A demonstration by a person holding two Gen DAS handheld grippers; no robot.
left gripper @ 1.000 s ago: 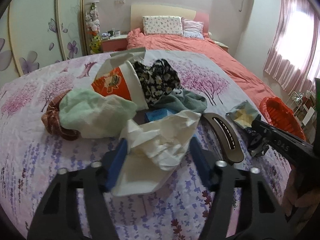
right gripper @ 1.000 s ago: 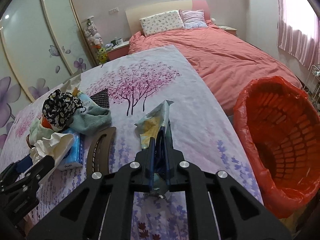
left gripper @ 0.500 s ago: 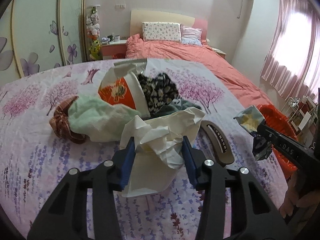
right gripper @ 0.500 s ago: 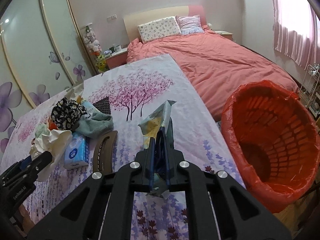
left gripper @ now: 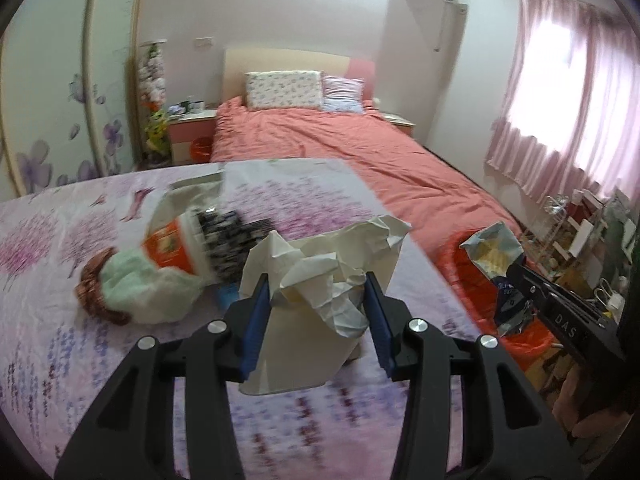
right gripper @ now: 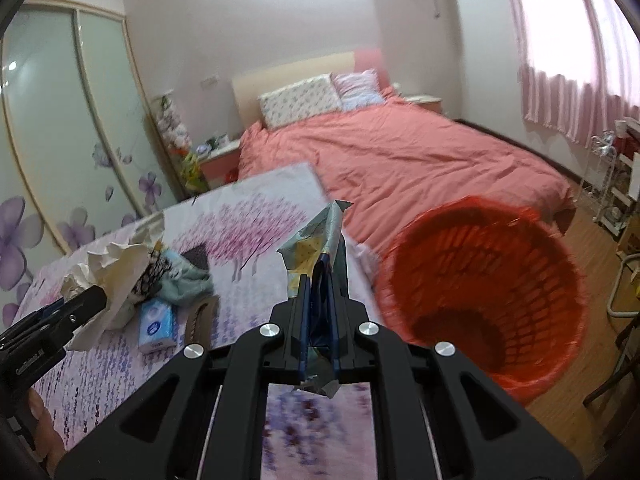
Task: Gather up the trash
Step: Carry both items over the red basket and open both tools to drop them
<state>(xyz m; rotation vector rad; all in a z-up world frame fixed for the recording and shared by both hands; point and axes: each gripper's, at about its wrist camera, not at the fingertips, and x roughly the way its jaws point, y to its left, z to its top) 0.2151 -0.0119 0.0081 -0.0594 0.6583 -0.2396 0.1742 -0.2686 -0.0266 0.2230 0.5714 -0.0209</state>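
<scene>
left wrist view: left gripper pinches crumpled paper above the table; right gripper pinches a snack wrapper beside the red bin

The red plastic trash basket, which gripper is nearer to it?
Right. The right gripper, gripping a crinkled snack wrapper, is beside the red plastic trash basket; the left gripper, holding crumpled white paper, is over the table.
</scene>
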